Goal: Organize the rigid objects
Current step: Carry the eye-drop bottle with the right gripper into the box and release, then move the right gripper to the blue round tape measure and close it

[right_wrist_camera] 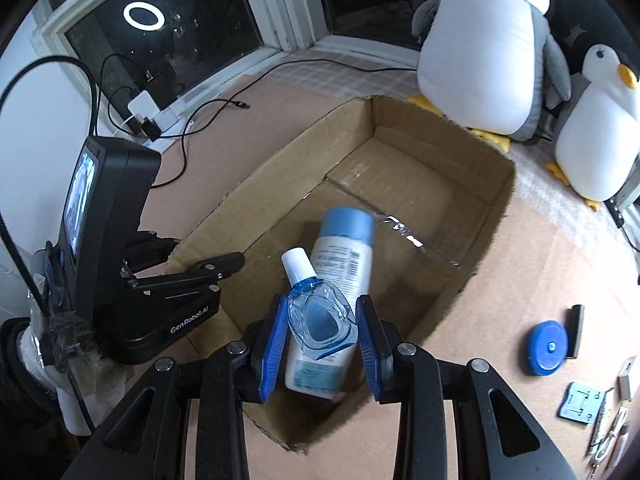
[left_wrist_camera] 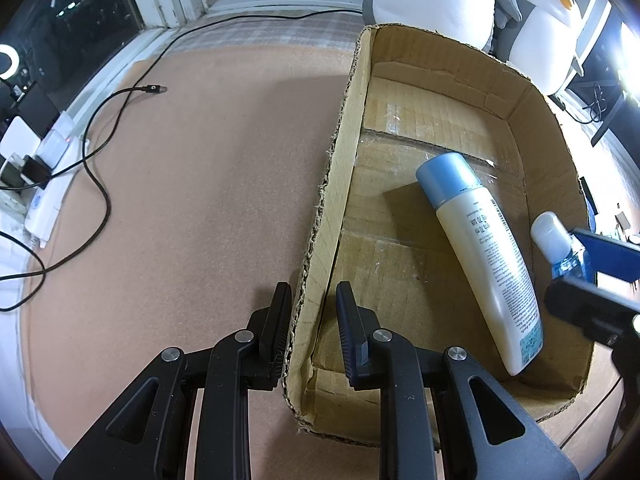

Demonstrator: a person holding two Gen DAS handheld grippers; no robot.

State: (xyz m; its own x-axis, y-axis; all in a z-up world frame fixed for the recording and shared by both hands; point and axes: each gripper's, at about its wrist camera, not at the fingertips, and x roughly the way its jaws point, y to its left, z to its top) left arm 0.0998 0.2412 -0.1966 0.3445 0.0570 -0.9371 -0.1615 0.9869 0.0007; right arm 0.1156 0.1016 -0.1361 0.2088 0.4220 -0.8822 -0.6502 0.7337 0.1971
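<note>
Now the cardboard box (left_wrist_camera: 320,216) wall is pinched by the left gripper (left_wrist_camera: 310,308). Only the right wrist view shows the small blue bottle (right_wrist_camera: 320,312) clamped in the right gripper (right_wrist_camera: 322,320) above the boxed white bottle (right_wrist_camera: 340,264), plus a blue disc (right_wrist_camera: 546,346) outside.

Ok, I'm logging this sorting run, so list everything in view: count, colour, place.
cardboard box: one, brown, open, centre.
lotion bottle: one, cream with blue cap, lying in the box.
small bottle: one, clear blue with white cap, held over the box.
tape measure: one, blue, right of the box.
plush penguins: two, white and grey, behind the box.
cable: one, black, left of the box.
left gripper: black, clamped on the box's left wall.
right gripper: blue pads, holding the small bottle.
</note>
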